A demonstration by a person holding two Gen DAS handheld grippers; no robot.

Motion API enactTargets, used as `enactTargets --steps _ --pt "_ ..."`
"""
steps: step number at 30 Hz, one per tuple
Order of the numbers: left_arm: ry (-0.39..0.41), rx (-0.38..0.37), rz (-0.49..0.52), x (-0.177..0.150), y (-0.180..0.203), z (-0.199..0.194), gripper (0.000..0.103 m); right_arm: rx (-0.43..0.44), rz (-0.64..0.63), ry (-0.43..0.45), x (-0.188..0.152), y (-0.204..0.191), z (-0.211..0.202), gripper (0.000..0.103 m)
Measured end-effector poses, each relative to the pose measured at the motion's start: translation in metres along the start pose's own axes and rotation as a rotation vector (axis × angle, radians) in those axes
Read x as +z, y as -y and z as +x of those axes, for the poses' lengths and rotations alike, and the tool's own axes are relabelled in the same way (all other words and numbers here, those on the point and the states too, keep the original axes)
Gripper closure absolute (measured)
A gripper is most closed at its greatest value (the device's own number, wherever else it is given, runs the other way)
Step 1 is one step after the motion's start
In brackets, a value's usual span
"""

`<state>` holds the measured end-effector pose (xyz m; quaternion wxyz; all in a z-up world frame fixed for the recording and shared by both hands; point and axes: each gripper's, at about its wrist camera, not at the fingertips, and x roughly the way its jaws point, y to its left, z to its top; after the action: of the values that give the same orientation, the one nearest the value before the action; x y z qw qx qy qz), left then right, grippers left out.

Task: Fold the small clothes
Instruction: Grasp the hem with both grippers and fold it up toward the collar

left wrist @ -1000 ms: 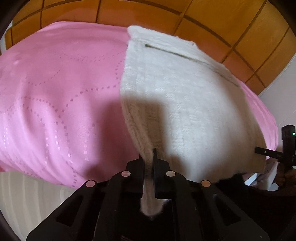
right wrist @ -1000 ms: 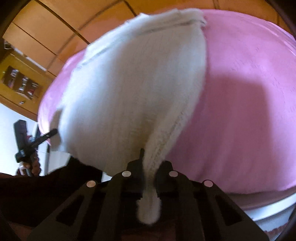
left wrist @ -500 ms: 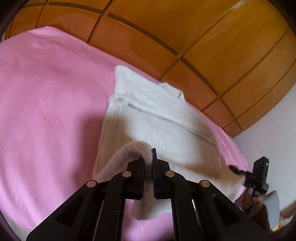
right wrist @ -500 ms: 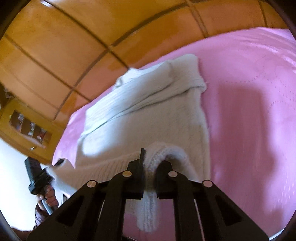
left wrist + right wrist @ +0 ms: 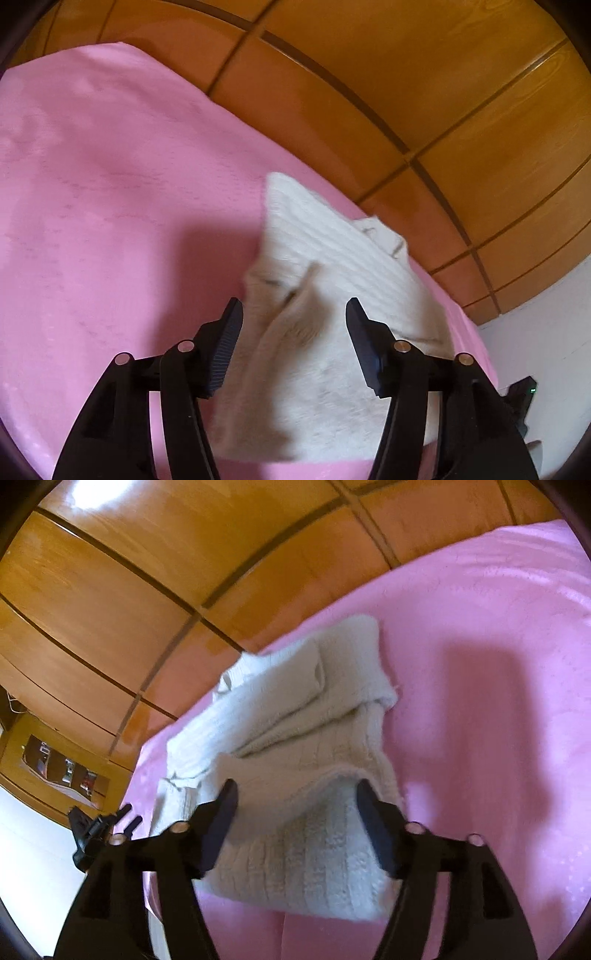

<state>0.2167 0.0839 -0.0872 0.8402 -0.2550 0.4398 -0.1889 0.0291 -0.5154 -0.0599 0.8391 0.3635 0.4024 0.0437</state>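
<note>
Both spread wide, gripping nothing: left hand-held gripper, right hand-held gripper. Between and just beyond the fingers of each, a cream knitted sweater, ribbed, fuzzy, folded over itself into a thick stack. Lying on a pink bed cover. Farther back, wooden wall panels.

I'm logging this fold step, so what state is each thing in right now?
white knit sweater: folded over itself, lying on the bed, released.
left gripper: open, fingers either side of the sweater, holding nothing.
right gripper: open, over the sweater's near edge.
pink bedspread: spread flat under the sweater.
</note>
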Motion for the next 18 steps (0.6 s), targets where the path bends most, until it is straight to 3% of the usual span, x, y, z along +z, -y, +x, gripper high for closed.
enactTargets --steps 5,9,11,12,13,14,18 --pt "-0.07 0.014 0.088 -0.032 -0.013 -0.002 0.047 -0.066 -0.067 -0.018 -0.025 -0.002 -0.015 0.029" --pt "-0.131 -0.026 0.11 -0.063 -0.021 0.003 0.046 -0.152 -0.155 -0.084 -0.056 -0.003 0.002 0.03" --pt "-0.123 -0.036 0.118 -0.068 -0.02 0.004 0.049 -0.197 -0.183 -0.081 -0.062 -0.006 0.013 0.035" --pt "-0.141 -0.055 0.116 -0.069 -0.018 0.005 0.063 -0.231 -0.207 -0.075 -0.063 -0.01 0.019 0.047" --pt "-0.155 -0.066 0.11 -0.069 -0.017 0.007 0.071 -0.251 -0.227 -0.077 -0.062 -0.015 0.023 0.068" --pt "-0.153 -0.063 0.114 -0.069 -0.015 0.007 0.084 -0.243 -0.236 -0.082 -0.062 -0.017 0.024 0.079" --pt "-0.133 -0.042 0.163 -0.073 -0.006 -0.004 0.091 -0.244 -0.308 -0.063 -0.066 -0.037 0.016 0.085"
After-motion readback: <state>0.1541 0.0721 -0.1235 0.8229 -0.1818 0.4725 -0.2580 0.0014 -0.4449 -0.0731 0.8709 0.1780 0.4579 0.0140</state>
